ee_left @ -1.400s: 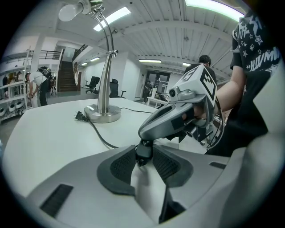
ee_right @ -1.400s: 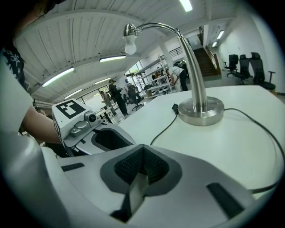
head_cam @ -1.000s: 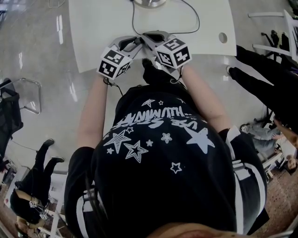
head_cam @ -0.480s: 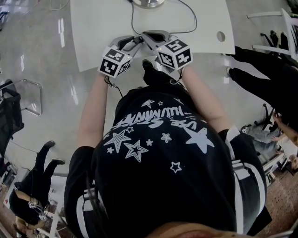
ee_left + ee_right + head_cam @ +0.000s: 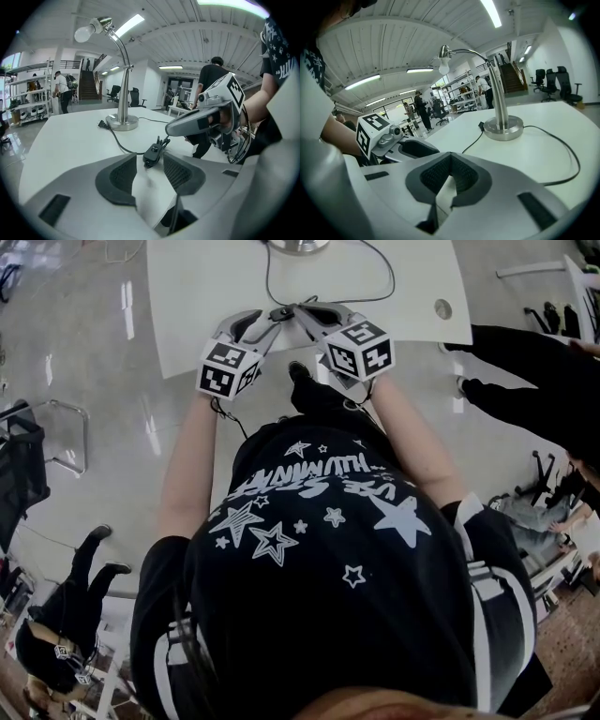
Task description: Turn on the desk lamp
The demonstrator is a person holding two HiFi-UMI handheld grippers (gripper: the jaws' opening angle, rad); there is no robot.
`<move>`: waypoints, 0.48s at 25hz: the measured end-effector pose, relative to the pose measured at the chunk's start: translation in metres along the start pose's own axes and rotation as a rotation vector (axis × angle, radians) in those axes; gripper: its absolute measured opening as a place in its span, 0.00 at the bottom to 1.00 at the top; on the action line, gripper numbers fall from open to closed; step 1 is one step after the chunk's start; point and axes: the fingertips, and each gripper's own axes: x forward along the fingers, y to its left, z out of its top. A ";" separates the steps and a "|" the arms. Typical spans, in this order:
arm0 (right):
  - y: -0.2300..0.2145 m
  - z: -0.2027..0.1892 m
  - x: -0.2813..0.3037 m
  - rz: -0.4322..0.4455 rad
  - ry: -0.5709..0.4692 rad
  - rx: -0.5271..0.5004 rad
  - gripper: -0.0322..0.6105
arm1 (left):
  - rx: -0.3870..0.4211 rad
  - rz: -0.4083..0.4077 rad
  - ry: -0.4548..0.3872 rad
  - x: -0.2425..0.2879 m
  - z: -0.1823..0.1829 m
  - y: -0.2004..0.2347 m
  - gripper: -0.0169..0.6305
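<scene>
Left gripper (image 5: 149, 160): jaws opening, inline cord switch (image 5: 152, 153) between my tips, not pinched. Right gripper (image 5: 450, 158): pressed together, empty. Desk lamp (image 5: 123, 123) bulb (image 5: 84, 33) looks unlit, so I judge switching still to do.

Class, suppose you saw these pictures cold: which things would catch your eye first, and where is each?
The chrome lamp stands at the far side of the white table, and its black cord runs back toward the person. The cord's switch lies between the opening jaws of the left gripper. The shut right gripper is close beside it.
</scene>
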 end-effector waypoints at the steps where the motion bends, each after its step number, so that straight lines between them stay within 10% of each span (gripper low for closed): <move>1: 0.002 0.000 -0.002 -0.002 -0.004 -0.001 0.06 | -0.007 0.005 -0.011 -0.004 0.002 -0.001 0.29; 12: 0.036 -0.008 -0.031 -0.029 -0.039 -0.010 0.06 | -0.093 0.076 -0.110 -0.059 0.006 -0.016 0.29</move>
